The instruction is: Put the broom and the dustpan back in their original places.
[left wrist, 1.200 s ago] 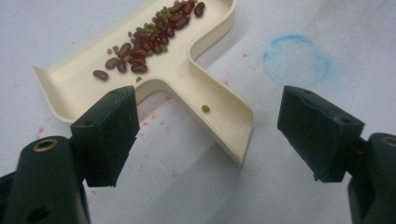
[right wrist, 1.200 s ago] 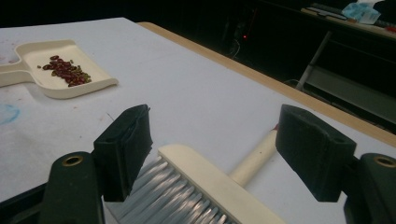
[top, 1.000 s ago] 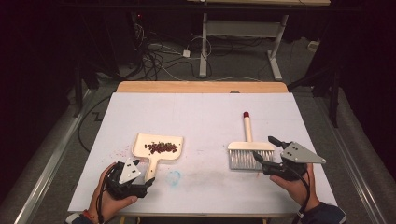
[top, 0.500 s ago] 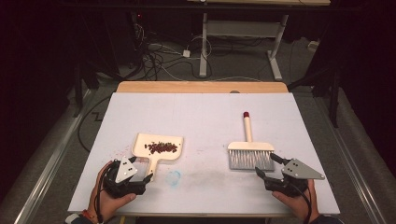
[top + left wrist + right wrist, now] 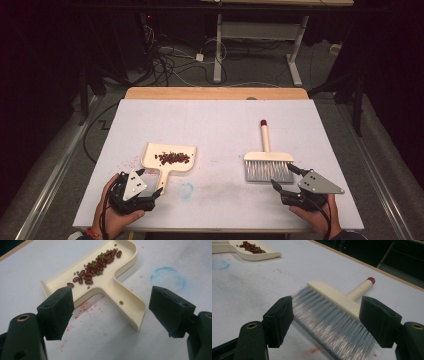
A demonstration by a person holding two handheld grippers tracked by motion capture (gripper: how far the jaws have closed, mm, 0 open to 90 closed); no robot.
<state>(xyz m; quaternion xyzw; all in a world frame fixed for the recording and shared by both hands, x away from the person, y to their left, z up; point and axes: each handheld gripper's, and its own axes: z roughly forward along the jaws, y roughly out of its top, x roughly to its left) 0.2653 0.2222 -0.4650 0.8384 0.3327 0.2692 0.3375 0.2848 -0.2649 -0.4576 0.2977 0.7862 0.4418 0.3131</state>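
Note:
A cream dustpan (image 5: pixel 150 152) holding red and green beans (image 5: pixel 173 158) lies left of centre on the white table. My left gripper (image 5: pixel 150 184) is open at the pan's short handle. In the left gripper view the handle's end (image 5: pixel 130 307) lies between the jaws, touching neither, and the beans (image 5: pixel 96 265) sit farther up the pan. A cream brush (image 5: pixel 267 162) with grey bristles and a red-tipped handle (image 5: pixel 263 124) lies at the right. My right gripper (image 5: pixel 283 176) is open just in front of it, with the bristles (image 5: pixel 332 317) between the jaws, apart from both.
A blue chalky ring (image 5: pixel 186 190) marks the white table cover (image 5: pixel 220 125) between the two tools, and red specks (image 5: pixel 82 310) lie beside the pan's handle. Both hands are near the front edge. A wooden strip (image 5: pixel 215 93) runs along the far edge; cables and desk legs lie beyond.
My right gripper has drawn back toward the front edge and a little left, now facing the bristles. The left gripper has shifted slightly back. Dustpan and brush have not moved.

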